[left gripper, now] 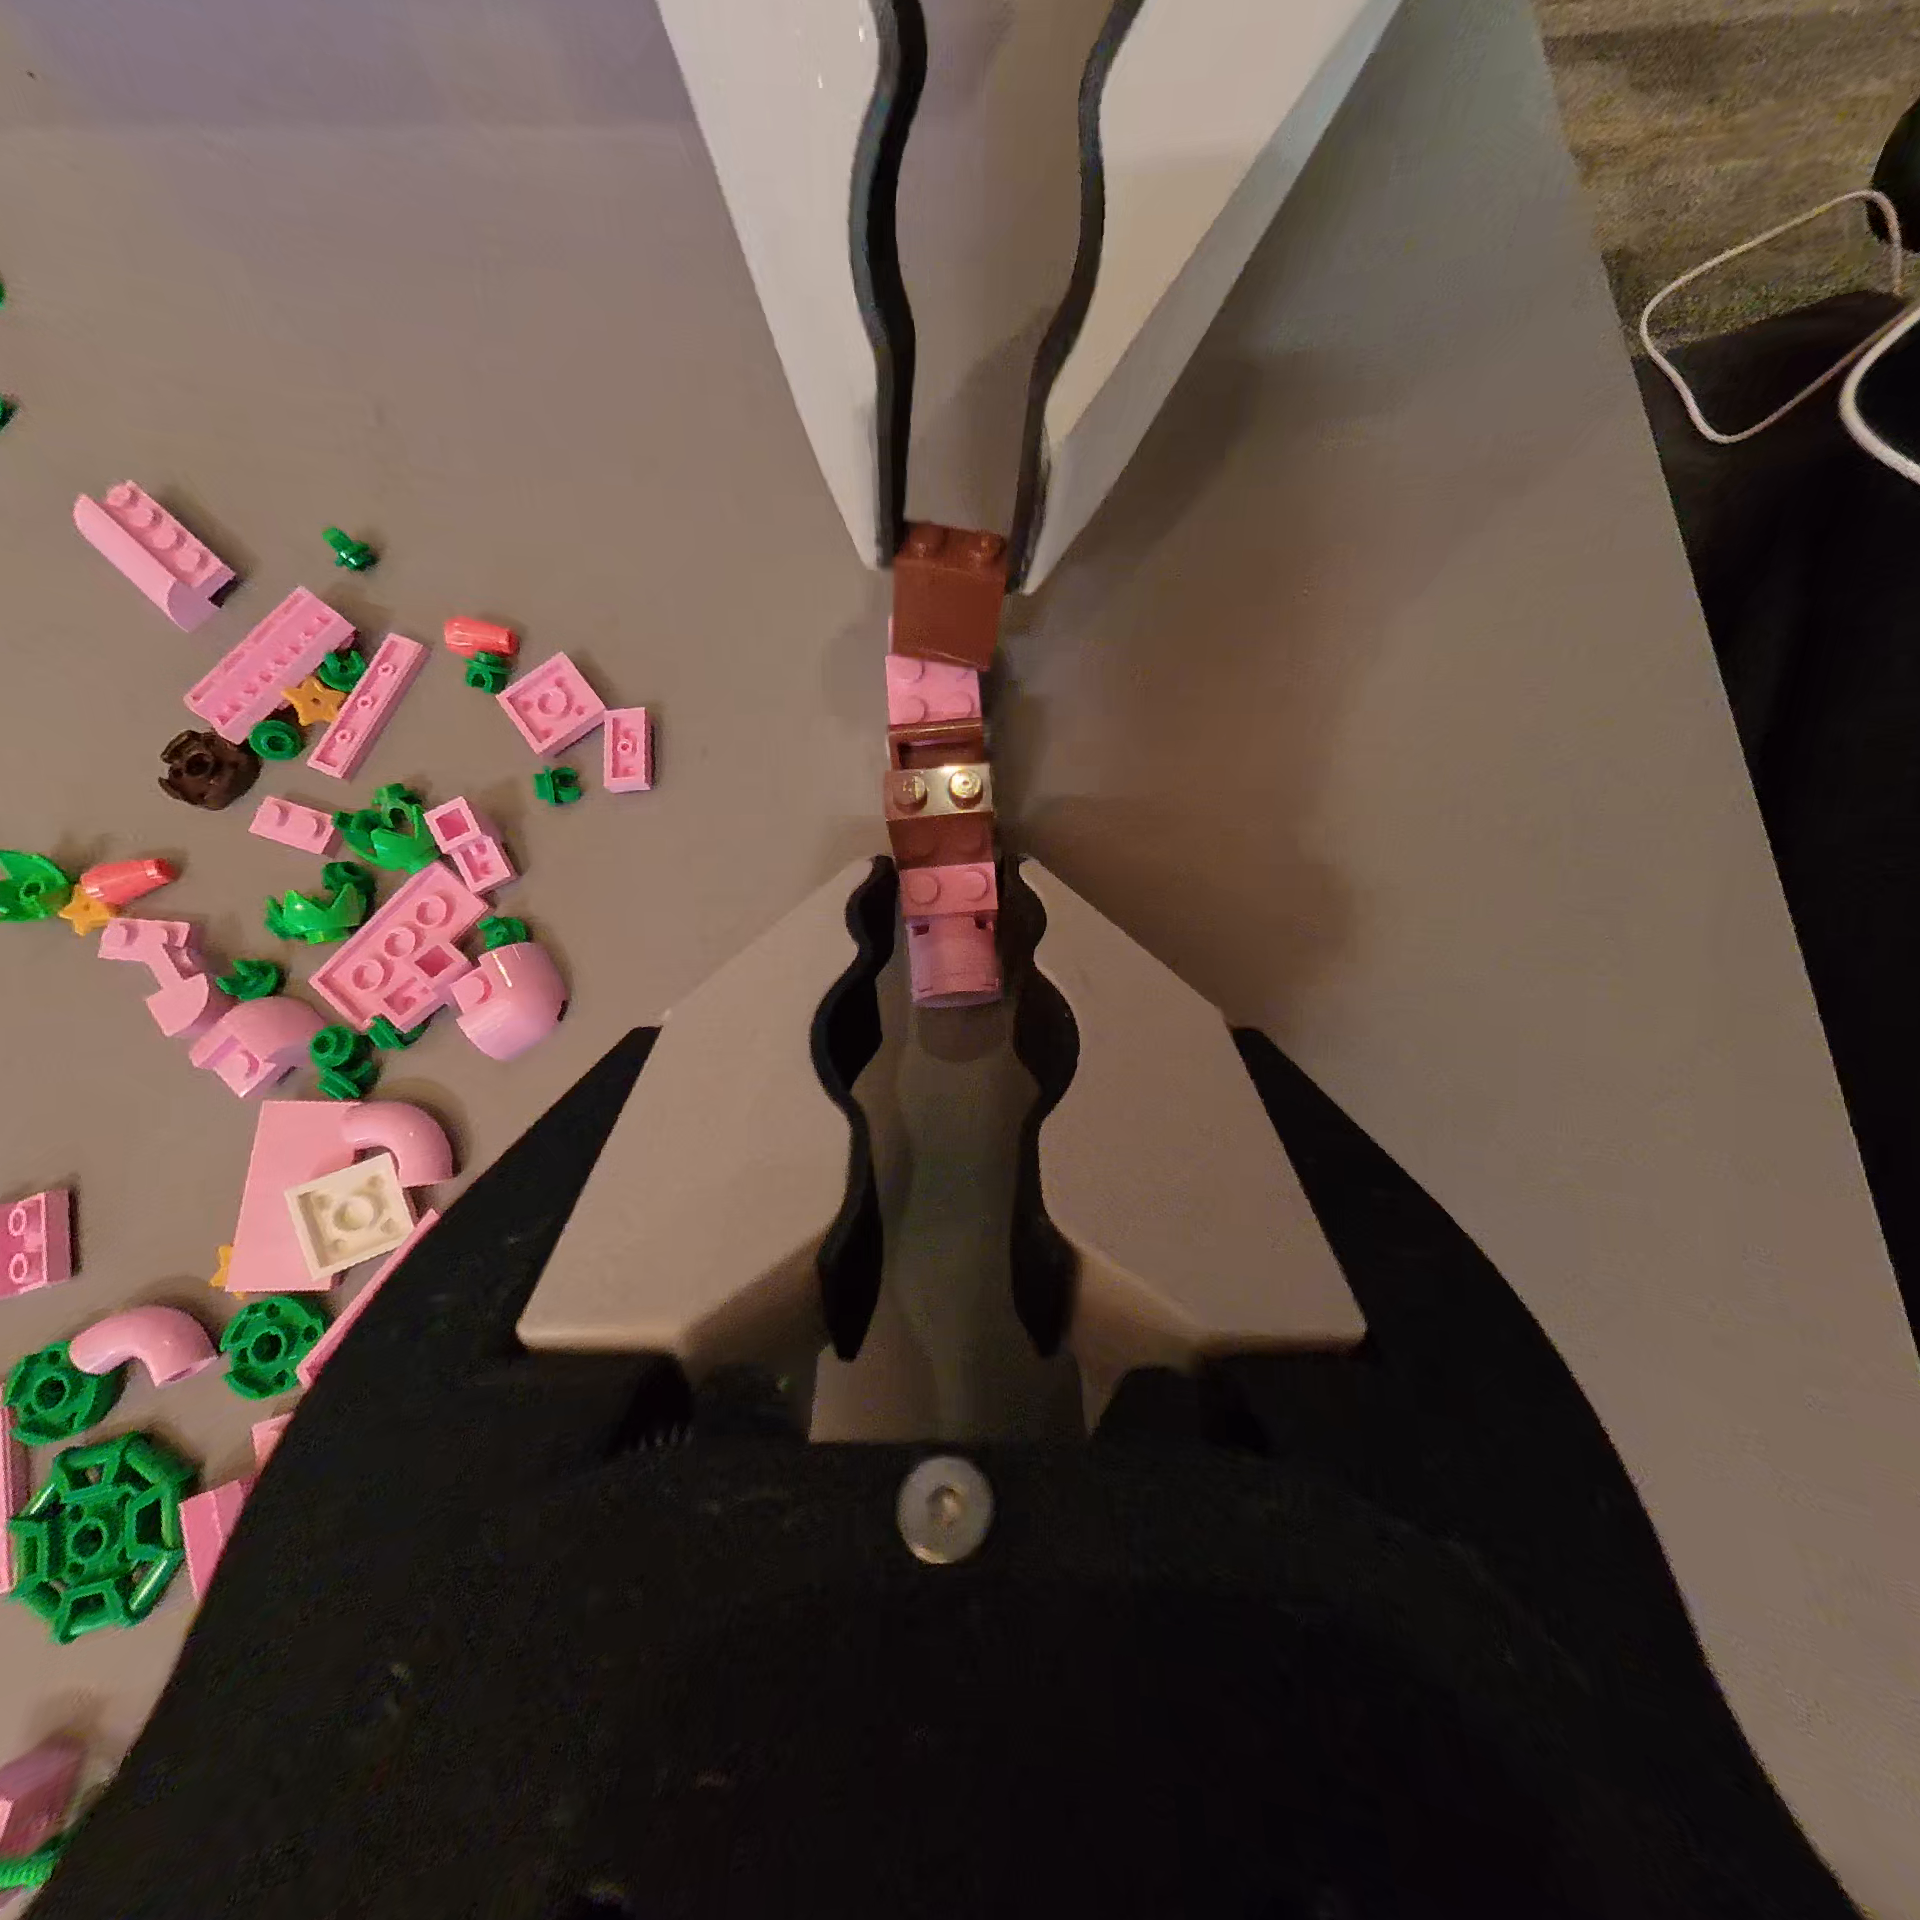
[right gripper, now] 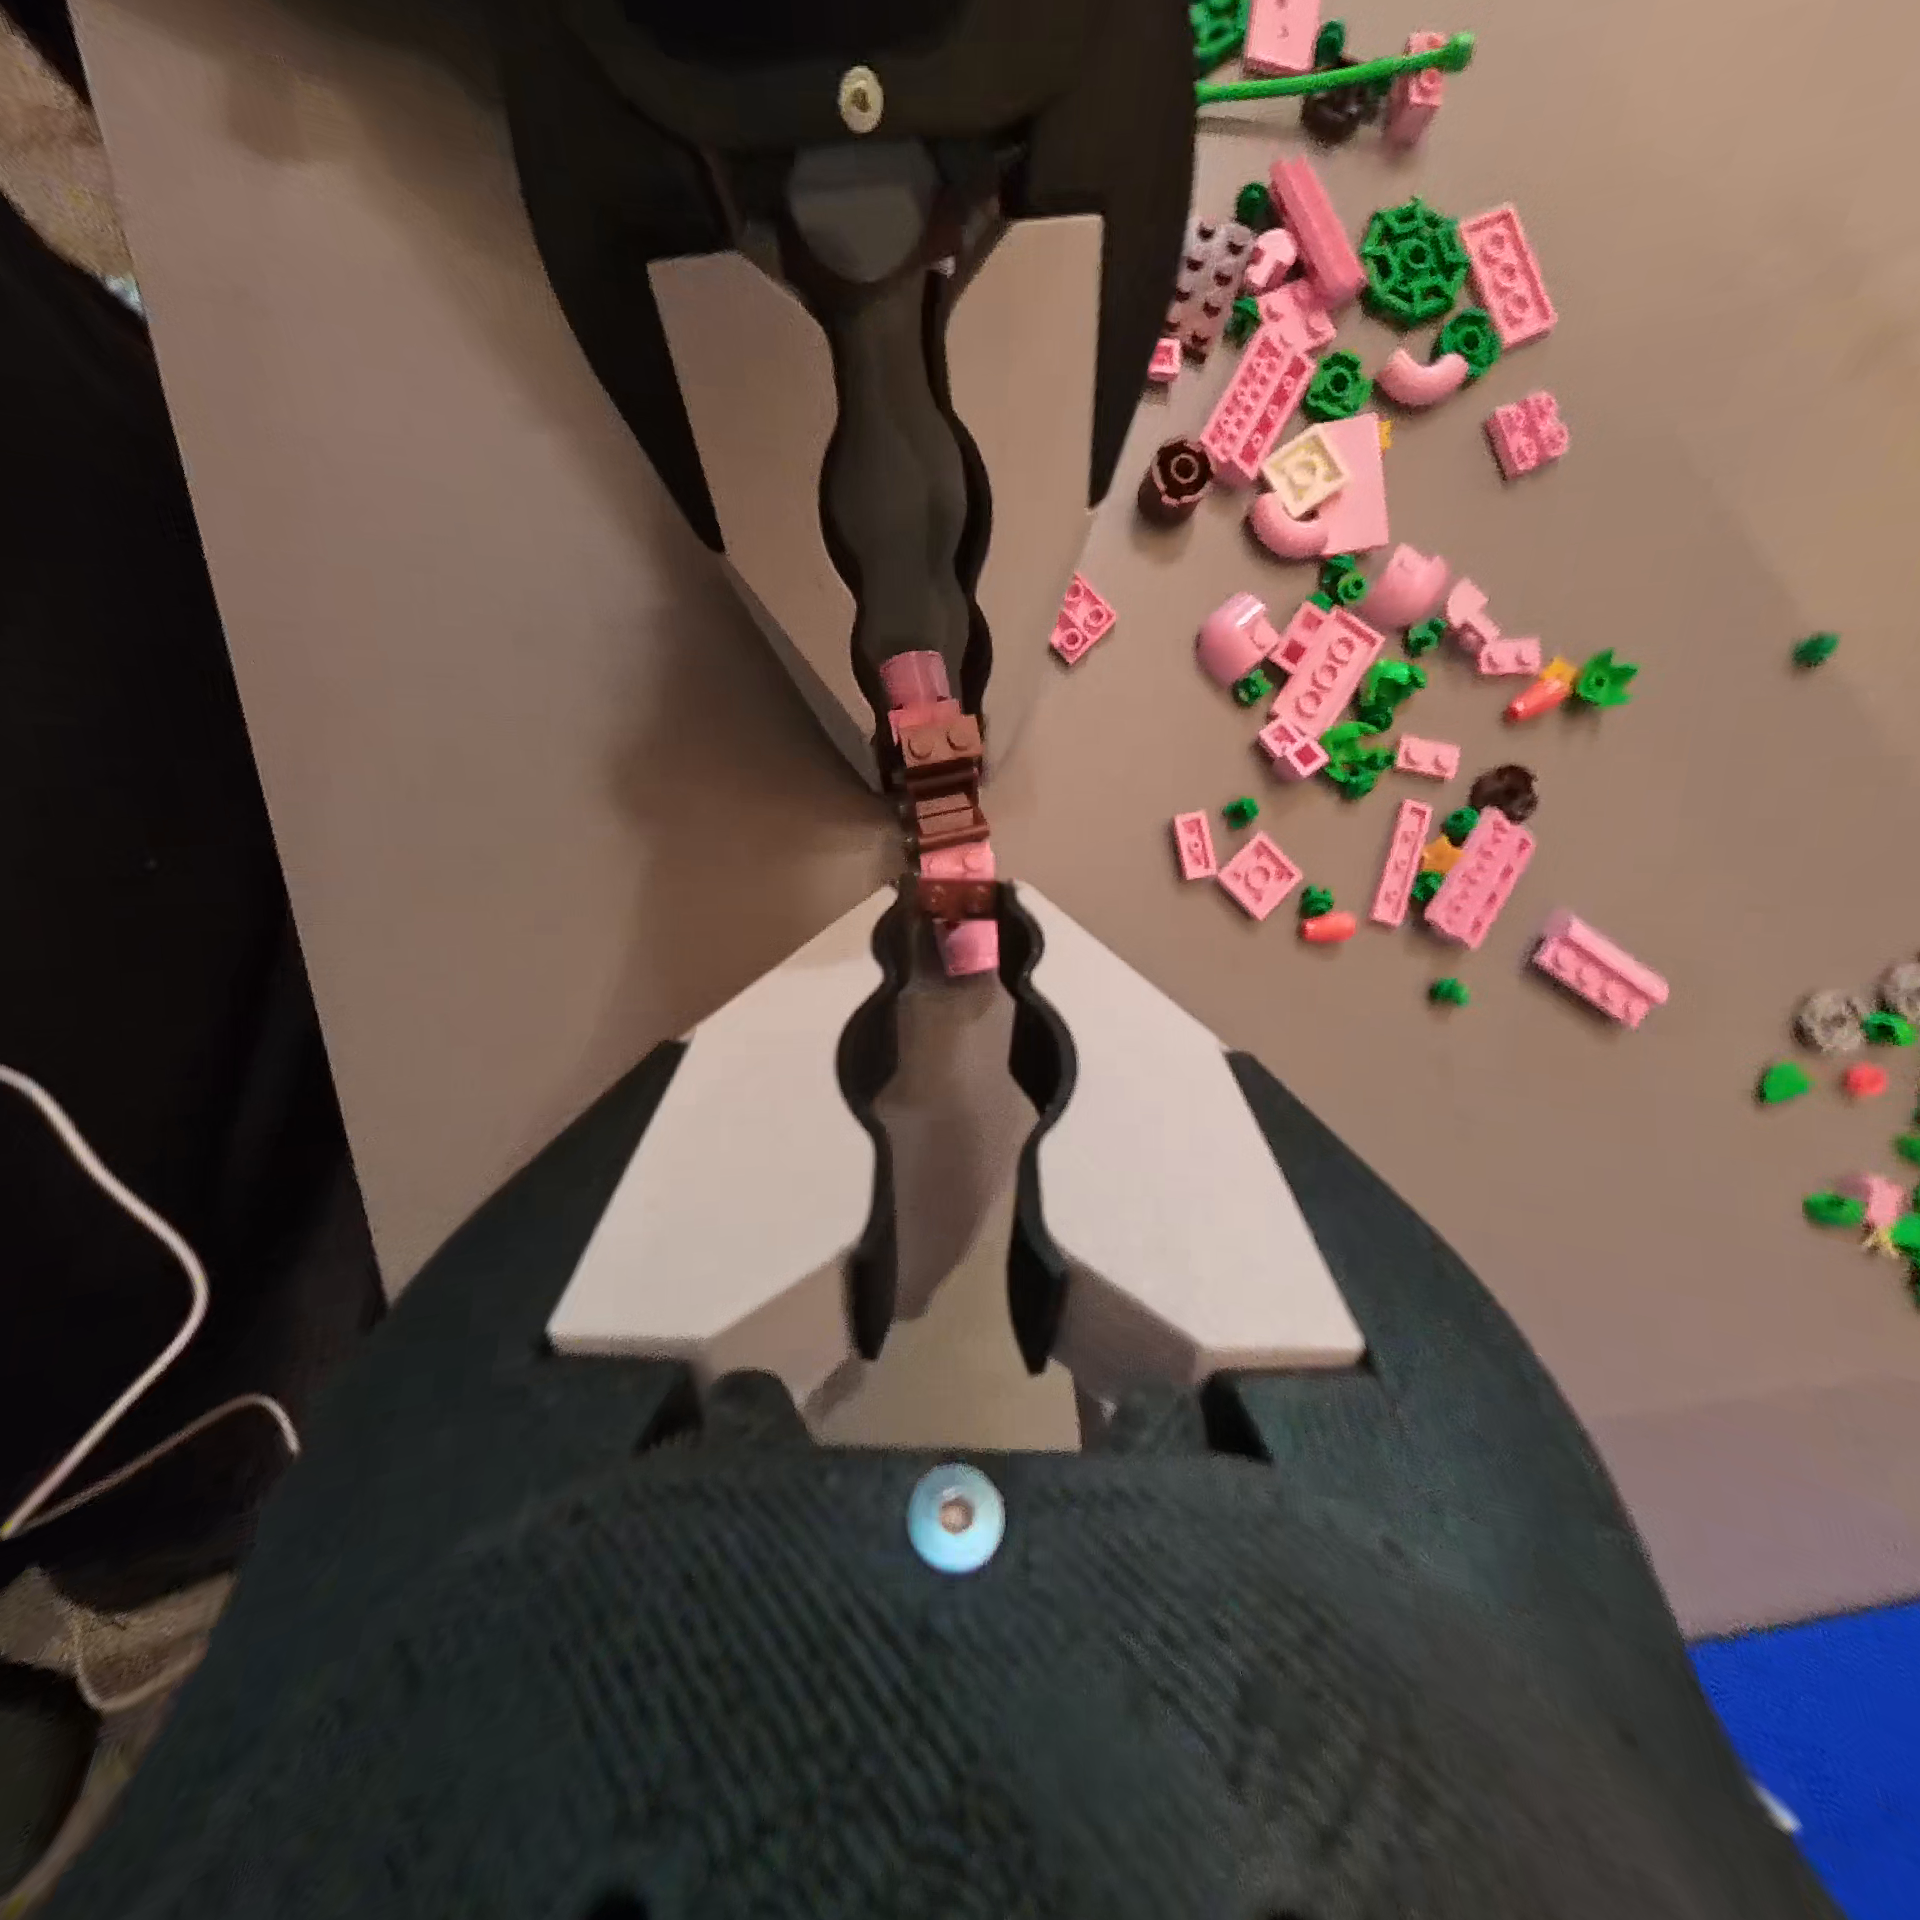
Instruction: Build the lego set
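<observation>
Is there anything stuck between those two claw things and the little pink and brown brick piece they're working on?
Nothing visible does. Both the left gripper and the right gripper already clamp opposite ends of the brick assembly; the loose bricks lie off to the side.

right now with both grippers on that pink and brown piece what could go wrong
1. The brick assembly is a thin chain of small parts, pinched only at its ends by the left gripper and right gripper; pushing or twisting unevenly might snap a middle joint.
2. It is held near the table edge; a dropped part could fall off.
3. The loose bricks lie close by and could get swept.
</observation>
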{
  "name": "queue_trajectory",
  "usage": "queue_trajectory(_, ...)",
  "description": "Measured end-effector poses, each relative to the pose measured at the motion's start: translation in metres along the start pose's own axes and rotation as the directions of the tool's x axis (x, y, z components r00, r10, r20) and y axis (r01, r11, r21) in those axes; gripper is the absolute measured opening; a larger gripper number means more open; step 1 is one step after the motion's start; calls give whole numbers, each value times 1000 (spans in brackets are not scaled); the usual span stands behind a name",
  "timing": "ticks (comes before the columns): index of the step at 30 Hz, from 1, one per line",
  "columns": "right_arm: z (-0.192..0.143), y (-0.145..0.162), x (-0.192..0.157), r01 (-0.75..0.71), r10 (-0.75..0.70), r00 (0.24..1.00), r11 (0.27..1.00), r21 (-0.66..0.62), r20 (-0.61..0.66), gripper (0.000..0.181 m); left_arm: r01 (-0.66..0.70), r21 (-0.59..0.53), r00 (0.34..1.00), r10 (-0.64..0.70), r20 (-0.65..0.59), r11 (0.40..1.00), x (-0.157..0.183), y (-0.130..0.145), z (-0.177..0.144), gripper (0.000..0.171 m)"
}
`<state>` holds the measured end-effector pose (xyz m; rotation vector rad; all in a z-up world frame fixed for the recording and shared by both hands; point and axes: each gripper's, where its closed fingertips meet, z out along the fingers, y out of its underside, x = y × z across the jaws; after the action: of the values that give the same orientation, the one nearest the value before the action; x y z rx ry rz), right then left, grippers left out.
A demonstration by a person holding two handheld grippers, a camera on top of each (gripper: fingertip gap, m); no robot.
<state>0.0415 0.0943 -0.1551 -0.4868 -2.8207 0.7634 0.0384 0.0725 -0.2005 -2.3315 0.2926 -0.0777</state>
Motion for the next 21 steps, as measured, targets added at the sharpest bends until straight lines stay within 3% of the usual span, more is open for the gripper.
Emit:
queue_trajectory(7,10,0,-1,117,-112,987,992,-38,117,14,21,8,999,-21,-44,1000,3,-1,-1,19)
queue_trajectory(21,12,1,-2,82,-60,971,993,-85,233,14,45,5,997,-44,-68,999,2,0,-1,19)
